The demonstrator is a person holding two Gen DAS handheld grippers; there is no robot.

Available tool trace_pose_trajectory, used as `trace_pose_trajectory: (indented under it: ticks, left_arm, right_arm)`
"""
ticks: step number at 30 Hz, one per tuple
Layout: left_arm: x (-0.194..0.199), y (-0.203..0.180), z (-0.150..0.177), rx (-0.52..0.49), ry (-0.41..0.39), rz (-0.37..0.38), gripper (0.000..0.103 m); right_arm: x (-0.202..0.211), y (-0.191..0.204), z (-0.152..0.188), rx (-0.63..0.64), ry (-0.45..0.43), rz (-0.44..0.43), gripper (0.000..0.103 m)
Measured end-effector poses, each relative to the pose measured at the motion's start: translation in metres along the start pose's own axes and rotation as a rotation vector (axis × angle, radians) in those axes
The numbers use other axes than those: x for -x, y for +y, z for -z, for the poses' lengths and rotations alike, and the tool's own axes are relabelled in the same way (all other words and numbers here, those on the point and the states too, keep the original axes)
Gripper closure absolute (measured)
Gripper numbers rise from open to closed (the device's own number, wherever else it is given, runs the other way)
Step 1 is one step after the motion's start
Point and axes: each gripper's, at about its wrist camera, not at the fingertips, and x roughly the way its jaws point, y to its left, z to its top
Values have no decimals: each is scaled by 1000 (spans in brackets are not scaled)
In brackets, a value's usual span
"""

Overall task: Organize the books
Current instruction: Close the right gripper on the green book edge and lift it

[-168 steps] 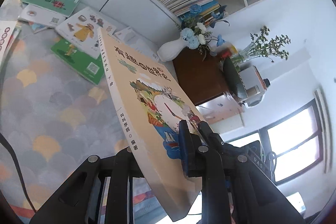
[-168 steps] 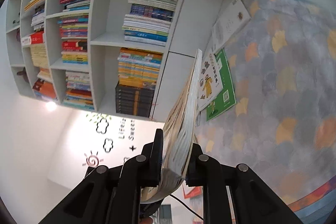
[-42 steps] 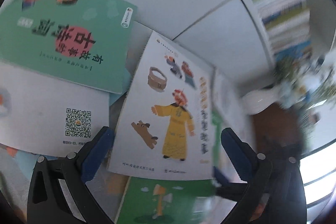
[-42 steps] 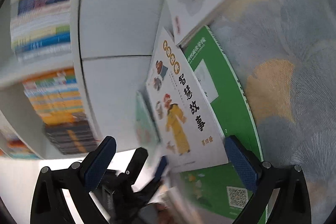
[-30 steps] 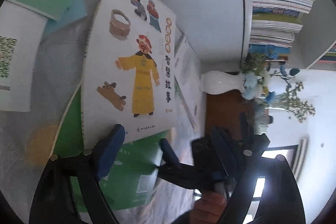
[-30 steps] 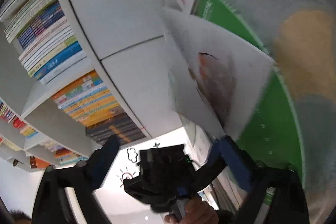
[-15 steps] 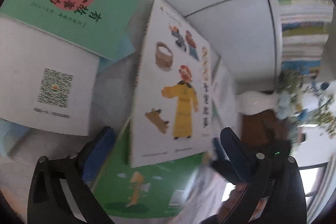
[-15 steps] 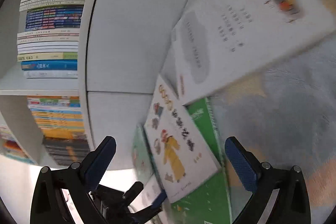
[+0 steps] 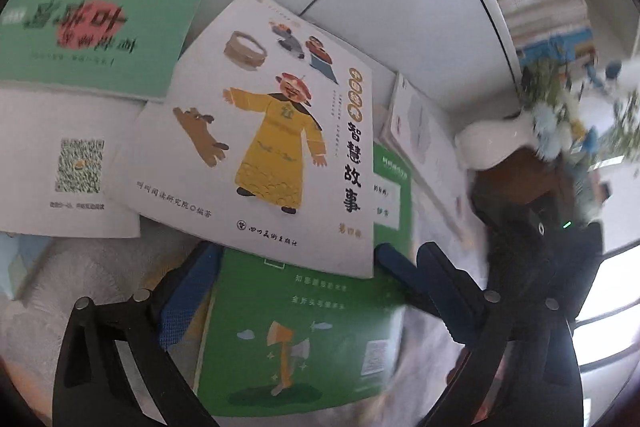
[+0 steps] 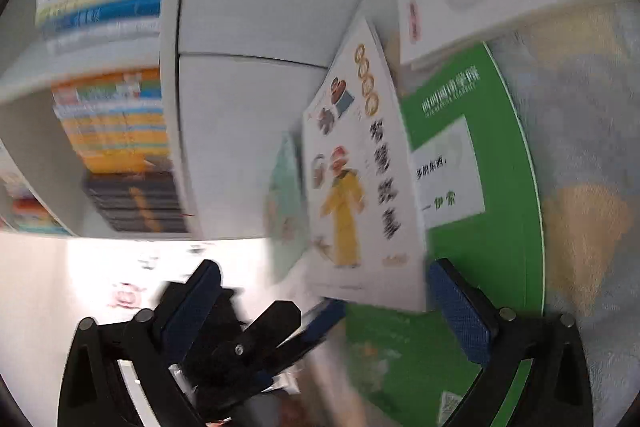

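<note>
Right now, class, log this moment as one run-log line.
left tool: open | right tool: open | target: white storybook lying on green book | held: nothing

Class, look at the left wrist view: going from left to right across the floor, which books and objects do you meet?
White back cover with QR code → white book with the yellow-robed figure → green book → white vase.
</note>
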Motion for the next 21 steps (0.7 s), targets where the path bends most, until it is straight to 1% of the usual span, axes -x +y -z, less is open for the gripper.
trace_pose_trajectory:
  ticks: [2, 4, 6, 8, 9, 10, 12, 13, 14, 15, 16, 17, 18, 19, 20, 21]
  left_arm:
    - [3, 5, 1, 4, -9, 1, 10]
    - [7, 13, 1, 31, -12, 38, 13]
    - [7, 24, 4, 59, 8, 69, 20]
    - [8, 28, 10, 47, 36, 116, 22]
    - [7, 28, 13, 28, 66, 136, 23]
    - [5, 27, 16, 14, 108, 155, 23]
    - [5, 23, 22, -25, 147, 170, 24]
    - [5, 21, 24, -44, 159, 173, 24]
    - [5, 19, 25, -57, 169, 172, 24]
    - [4, 18, 24, -58, 180, 174, 24]
    - [2, 17, 23, -52, 193, 182, 24]
    - [1, 18, 23, -42, 216, 202, 24]
    - [0, 19, 23, -24, 237, 229, 23]
    - [-3, 21, 26, 8, 267, 268, 23]
    - [-4, 21, 29, 27, 266, 273, 23]
    - [-2, 23, 32, 42, 257, 280, 23]
  right_arm:
    - [-1, 5, 4, 36, -17, 46, 0]
    - [3, 1, 2, -3, -38, 37, 2]
    - [8, -6, -4, -77, -47, 16, 11]
    - [20, -21, -5, -188, -51, -7, 25]
    - [29, -28, -3, -229, -50, -3, 26]
    - [38, -30, 0, -227, -53, 15, 26]
    - [62, -23, 8, -153, -80, 127, 19]
    - [74, -16, 13, -96, -94, 231, 4]
    - [81, -12, 19, -42, -87, 335, 0]
    - [81, -11, 24, 1, -52, 379, 0]
    - [75, -13, 30, 33, 1, 382, 0]
    - [73, -10, 34, 86, 22, 372, 0]
    - [72, -10, 36, 105, 41, 357, 0]
    - [70, -12, 36, 105, 55, 339, 0]
    - [70, -13, 35, 89, 55, 329, 0]
    - [70, -15, 30, 47, 78, 300, 0]
